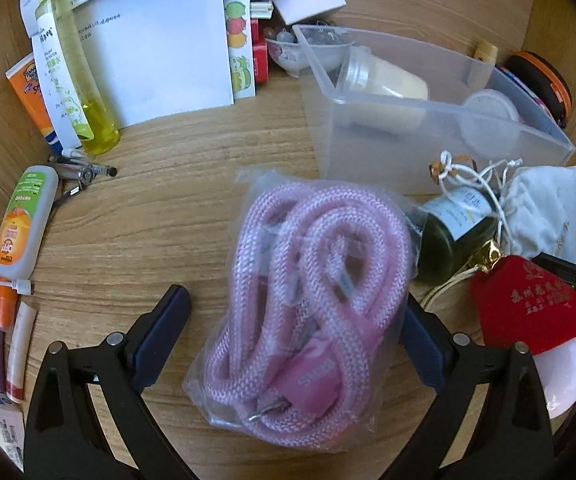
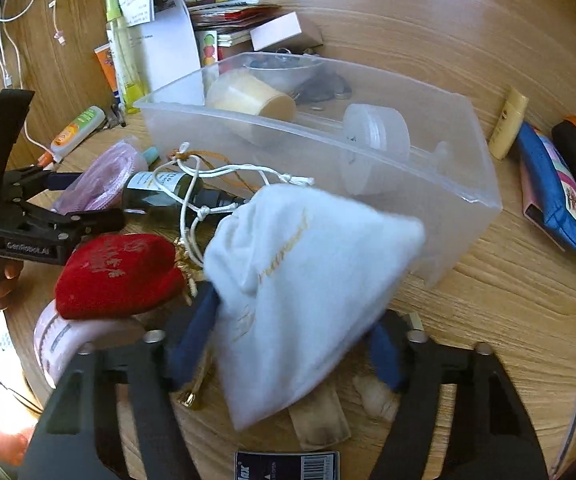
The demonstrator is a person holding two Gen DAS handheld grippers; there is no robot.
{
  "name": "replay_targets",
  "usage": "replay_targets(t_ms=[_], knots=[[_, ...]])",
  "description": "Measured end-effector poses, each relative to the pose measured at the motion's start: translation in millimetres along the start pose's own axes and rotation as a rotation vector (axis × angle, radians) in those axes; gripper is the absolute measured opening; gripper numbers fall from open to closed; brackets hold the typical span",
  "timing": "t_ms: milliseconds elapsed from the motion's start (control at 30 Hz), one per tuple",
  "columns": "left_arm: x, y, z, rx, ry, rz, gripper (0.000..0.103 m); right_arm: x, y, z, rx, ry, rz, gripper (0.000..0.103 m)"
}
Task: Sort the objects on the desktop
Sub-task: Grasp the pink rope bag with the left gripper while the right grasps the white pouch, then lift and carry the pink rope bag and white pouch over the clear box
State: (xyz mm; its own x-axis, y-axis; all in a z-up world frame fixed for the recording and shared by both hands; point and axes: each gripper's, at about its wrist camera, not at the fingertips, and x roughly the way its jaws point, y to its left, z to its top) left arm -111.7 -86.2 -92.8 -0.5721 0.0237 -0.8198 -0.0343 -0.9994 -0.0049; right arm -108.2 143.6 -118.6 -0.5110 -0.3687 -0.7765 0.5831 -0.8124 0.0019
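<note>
White pouch between right jaws

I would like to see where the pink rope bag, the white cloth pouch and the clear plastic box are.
pink rope bag [image 1: 312, 312], left wrist view, on the coiled rope inside
white cloth pouch [image 2: 308, 280], right wrist view, middle of the cloth
clear plastic box [image 2: 440, 208], right wrist view, on its near wall

Bagged rope lies on the desk in front of the bin. I note a jar and a round container inside the bin. A bottle lies right of the rope, two pouches beyond it.
</note>
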Motion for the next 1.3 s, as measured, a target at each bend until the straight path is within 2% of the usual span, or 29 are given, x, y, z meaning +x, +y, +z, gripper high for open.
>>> replay_targets(t_ms=[33,100,167,233,467,733,1300], knots=[[-1.6,-0.2,0.4,0.001,-0.015,-0.001,0.083,-1.2,1.3,-0.3,-0.007,-0.004,-0.005,0.052],[-1.7,-0.8,0.4,0.002,-0.026,0.005,0.069,-3.8,2.1,-1.1,-0.011,-0.012,-0.008,0.047],[-1.4,0.7,0.8,0.001,-0.039,0.026,0.068,-7.4,1.7,-1.3,-0.002,-0.025,-0.003,0.032],[-2.3,1.7,1.0,-0.001,-0.044,0.022,0.066,-10.5,-1.9,-0.6,0.022,-0.027,0.022,0.028],[-10.5,1.9,-2.8,-0.01,-0.094,0.072,0.064,-21.7,-10.7,-3.7,0.086,-0.04,0.053,0.024],[-22.8,5.7,-9.1,-0.047,-0.111,0.073,0.064,-54.4,-20.4,-0.3,0.106,-0.11,0.041,0.024],[-80.7,-3.5,0.7,-0.053,-0.244,0.051,0.064,-96.8,-38.5,16.7,0.146,-0.248,0.028,0.024]])
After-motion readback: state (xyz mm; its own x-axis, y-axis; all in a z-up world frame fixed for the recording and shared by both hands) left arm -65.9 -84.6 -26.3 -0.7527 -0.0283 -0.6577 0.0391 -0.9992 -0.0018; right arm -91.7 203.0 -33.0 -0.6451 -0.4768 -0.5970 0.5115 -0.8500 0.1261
